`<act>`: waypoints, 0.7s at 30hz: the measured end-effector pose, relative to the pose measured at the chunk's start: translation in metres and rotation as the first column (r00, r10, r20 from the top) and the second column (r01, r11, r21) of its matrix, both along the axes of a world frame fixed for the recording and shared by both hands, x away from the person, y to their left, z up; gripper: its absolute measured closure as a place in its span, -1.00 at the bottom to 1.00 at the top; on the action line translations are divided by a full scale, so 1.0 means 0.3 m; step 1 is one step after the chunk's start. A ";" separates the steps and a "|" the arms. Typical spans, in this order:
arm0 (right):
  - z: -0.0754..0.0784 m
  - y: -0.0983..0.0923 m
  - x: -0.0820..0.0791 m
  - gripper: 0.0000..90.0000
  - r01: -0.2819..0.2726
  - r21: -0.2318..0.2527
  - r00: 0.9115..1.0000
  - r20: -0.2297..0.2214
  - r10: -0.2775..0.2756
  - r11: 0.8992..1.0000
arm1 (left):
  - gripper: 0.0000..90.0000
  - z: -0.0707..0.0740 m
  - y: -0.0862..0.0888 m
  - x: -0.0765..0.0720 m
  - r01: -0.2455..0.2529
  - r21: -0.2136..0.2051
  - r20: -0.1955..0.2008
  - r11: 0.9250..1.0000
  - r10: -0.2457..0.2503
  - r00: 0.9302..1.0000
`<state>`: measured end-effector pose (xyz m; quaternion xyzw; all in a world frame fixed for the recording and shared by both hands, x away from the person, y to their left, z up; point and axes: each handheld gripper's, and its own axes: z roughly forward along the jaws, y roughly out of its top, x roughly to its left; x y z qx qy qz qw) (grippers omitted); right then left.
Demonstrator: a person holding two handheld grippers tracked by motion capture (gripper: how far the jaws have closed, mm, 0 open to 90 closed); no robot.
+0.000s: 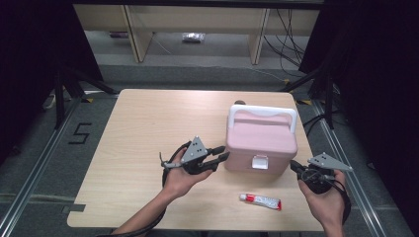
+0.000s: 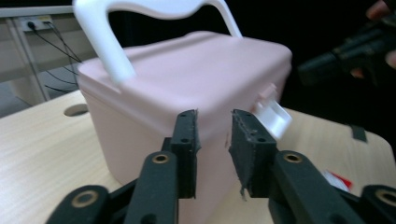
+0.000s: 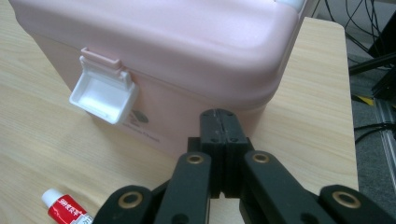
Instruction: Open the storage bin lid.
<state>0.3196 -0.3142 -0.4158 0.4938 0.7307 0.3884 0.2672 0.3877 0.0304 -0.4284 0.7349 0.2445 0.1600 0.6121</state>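
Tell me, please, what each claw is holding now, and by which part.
Nothing is held. The left claw stands part open before the pink plastic box, with nothing between its jaws. The right claw is shut, empty, near the box.

Looking along my right gripper, I see its two black jaws pressed flat together with nothing between them, their tips pointing at the lower front of the pink box. The tips sit just before the box's near right corner; I cannot tell whether they touch it. The box's rounded lid is down, and its white latch hangs flipped outward on the front wall, with a small print on the wall just below it. The box stands on the wooden tabletop, close to the right edge. A red-and-white tube with a white cap lies on the tabletop at my lower left, apart from the box.
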 end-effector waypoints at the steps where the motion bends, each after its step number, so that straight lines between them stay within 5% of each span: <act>1: 0.000 -0.001 0.000 1.00 0.000 -0.001 1.000 0.001 0.000 1.000 | 0.49 0.011 -0.004 0.011 -0.012 -0.002 0.003 1.000 0.012 1.000; 8: 0.000 0.009 -0.011 1.00 0.019 0.033 1.000 -0.025 -0.018 0.999 | 0.30 0.074 -0.057 0.146 -0.096 0.014 -0.036 0.995 0.097 0.995; 11: 0.001 -0.005 -0.008 1.00 0.003 -0.007 1.000 0.007 -0.003 1.000 | 0.20 0.080 -0.078 0.195 -0.132 0.014 -0.056 0.991 0.133 0.990; 21: -0.004 0.005 -0.014 1.00 0.017 0.030 1.000 -0.026 -0.016 0.999 | 0.21 0.086 -0.116 0.281 -0.168 -0.006 -0.126 0.986 0.166 0.978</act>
